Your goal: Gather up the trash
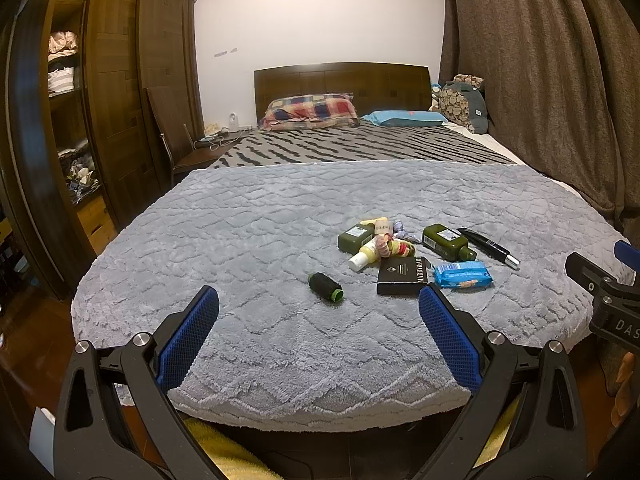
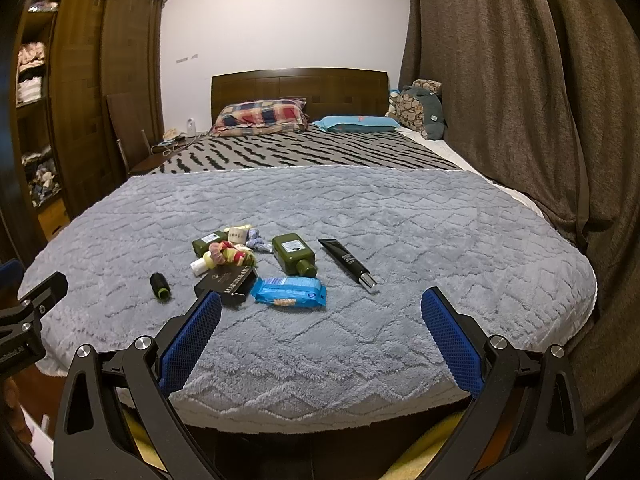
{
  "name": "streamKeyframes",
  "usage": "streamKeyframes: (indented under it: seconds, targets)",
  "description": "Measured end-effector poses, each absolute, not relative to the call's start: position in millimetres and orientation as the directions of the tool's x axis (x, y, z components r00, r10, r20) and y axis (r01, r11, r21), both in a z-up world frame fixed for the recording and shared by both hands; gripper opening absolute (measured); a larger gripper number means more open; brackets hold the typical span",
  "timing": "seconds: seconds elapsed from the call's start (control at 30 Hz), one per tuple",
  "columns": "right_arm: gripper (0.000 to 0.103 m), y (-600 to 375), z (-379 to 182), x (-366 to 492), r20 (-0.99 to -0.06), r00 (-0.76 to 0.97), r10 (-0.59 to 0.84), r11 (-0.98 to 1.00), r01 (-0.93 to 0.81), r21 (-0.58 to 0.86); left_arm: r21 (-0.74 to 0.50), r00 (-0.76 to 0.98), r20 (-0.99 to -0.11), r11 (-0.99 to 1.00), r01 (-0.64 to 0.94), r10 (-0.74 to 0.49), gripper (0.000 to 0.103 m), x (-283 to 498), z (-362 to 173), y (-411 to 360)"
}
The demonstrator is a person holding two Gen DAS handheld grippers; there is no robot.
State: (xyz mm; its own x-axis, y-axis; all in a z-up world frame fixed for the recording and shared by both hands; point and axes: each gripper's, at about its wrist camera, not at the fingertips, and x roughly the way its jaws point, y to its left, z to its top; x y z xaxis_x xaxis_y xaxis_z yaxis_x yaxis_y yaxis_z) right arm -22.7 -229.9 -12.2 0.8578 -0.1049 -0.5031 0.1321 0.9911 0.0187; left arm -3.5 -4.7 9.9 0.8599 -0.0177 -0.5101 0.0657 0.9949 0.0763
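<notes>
We hold both grippers low at the near edge of the bed, over the grey blanket (image 1: 248,216) that covers its near half. Our left gripper (image 1: 318,312) has its jaws wide apart with nothing between them, and our right gripper (image 2: 320,314) is spread just as wide and also holds nothing.

The things to gather lie in a loose cluster on the blanket, toward the near edge and a little to the right of the middle as the left wrist view shows it. Nearest the left gripper, and apart from the rest, lies a small black spool (image 1: 325,287) with a green end. Beyond it a black box (image 1: 402,276) with pale lettering lies flat, and a blue packet (image 1: 463,275) sits just beside the box on its right. Behind the box a small white and yellow bottle (image 1: 365,255) lies on its side, touching a tangle of coloured hair ties (image 1: 394,245). Two dark green bottles lie on their sides: one (image 1: 356,236) at the back left of the cluster, the other (image 1: 448,241) to the right of the hair ties. Furthest right, a black tube (image 1: 489,248) with a silver cap lies slantwise, near the second green bottle.

At the far edge of the bed we see a checked pillow (image 1: 312,109) and a blue pillow (image 1: 404,118) against the wooden headboard (image 1: 340,76).
</notes>
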Motion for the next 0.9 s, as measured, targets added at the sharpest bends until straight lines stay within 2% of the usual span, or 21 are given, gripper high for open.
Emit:
streamKeyframes:
  seconds: [0.53, 0.77, 0.9]
  targets:
    - [0.1, -230, -14, -23, -0.502, 0.858, -0.108, 0.991, 0.136, 0.019, 0.074, 0.861, -0.508, 0.995, 0.064, -0.018, 0.095, -5, 9, -4]
    - [0.1, -239, -16, -25, -0.441, 0.889, -0.118, 0.986, 0.156, 0.05, 0.05, 0.851, -0.523, 0.995, 0.092, -0.053, 0.095, 1, 2, 1]
    - [0.1, -240, -26, -17, -0.452, 0.882, -0.136, 0.985, 0.17, 0.035, 0.073, 0.85, -0.526, 0.994, 0.08, -0.029, 0.095, 7, -7, 2]
